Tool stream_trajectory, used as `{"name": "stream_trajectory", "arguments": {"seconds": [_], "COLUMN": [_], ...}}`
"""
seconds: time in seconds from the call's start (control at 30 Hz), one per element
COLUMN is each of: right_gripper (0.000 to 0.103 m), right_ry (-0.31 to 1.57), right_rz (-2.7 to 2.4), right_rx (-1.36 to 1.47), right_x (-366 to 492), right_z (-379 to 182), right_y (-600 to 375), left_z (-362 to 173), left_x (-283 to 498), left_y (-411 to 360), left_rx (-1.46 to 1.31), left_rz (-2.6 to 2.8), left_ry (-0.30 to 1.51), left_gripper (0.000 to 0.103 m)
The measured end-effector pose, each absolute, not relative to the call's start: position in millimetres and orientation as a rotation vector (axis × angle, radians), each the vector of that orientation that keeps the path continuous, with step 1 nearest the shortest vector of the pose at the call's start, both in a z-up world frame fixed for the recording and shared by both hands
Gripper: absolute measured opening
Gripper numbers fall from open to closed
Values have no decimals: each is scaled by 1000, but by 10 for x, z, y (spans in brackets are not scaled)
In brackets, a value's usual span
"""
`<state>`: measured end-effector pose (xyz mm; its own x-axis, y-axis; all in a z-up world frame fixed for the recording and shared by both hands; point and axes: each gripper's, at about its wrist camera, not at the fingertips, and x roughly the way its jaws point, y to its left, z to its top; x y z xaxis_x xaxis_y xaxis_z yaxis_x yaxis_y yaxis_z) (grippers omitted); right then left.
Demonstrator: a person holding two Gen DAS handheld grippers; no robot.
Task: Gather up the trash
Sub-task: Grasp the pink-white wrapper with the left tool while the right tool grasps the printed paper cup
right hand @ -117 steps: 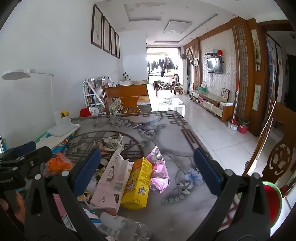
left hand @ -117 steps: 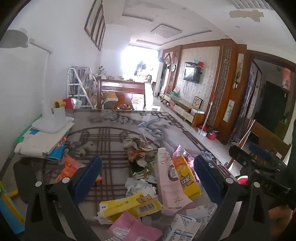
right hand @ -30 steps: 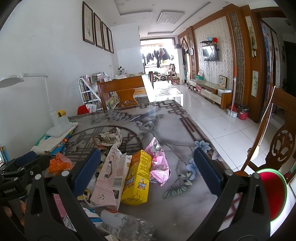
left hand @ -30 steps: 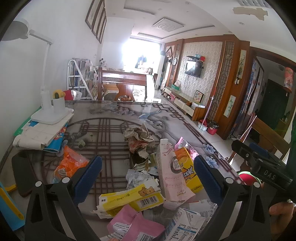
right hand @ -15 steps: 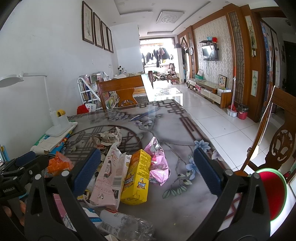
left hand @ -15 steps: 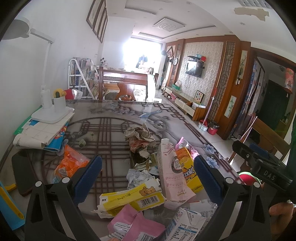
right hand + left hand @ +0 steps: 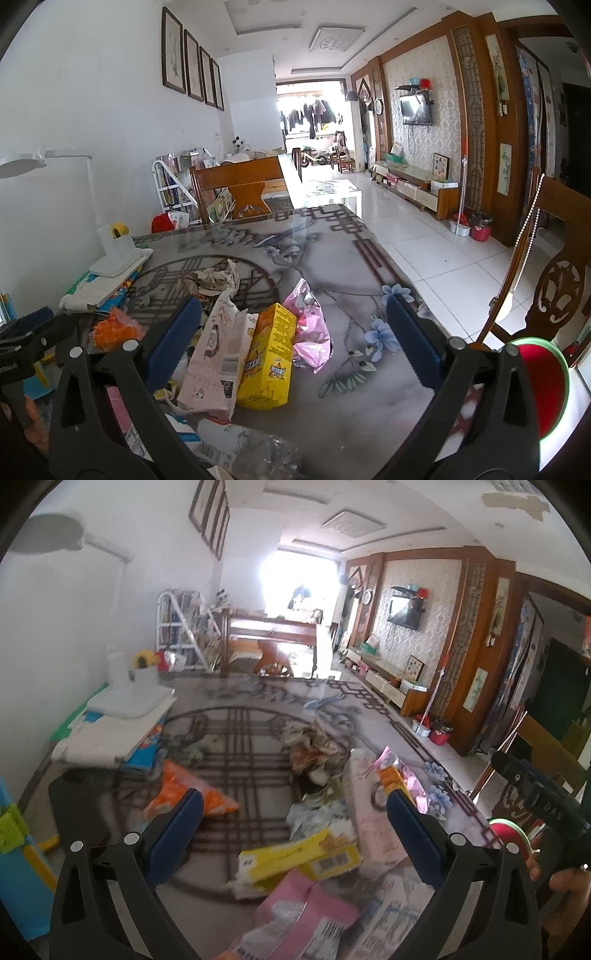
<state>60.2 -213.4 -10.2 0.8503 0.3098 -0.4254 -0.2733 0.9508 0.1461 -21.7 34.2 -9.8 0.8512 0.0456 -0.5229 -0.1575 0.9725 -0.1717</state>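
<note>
I hold my left hand-held gripper and right hand-held gripper spread wide and empty above the counter, where the trash lies heaped: yellow box, pale pink bag, orange wrapper.

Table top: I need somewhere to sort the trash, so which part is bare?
Bare: the table right of the yellow box and pink foil wrapper, plus the far end toward the wooden chair. Crowded: the near-left pile and the desk lamp corner.

Left gripper fingers spread wide, empty — right gripper likewise, both level.
</note>
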Motion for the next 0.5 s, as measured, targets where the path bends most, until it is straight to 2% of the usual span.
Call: {"name": "stream_trajectory", "arguments": {"seconds": [0.2, 0.27, 0.5], "right_gripper": [99, 99, 99], "right_ry": [561, 594, 668], "right_rz": [353, 382, 470], "right_rx": [149, 159, 131], "right_x": [513, 484, 295], "right_z": [-189, -227, -295], "right_y": [-2183, -2176, -2111], "left_z": [-334, -489, -738], "left_x": [-524, -592, -504], "left_y": [453, 416, 112], "left_rx": [-320, -341, -186], "left_rz": [100, 68, 70], "left_ry": [664, 743, 880], "left_gripper": [92, 83, 84]}}
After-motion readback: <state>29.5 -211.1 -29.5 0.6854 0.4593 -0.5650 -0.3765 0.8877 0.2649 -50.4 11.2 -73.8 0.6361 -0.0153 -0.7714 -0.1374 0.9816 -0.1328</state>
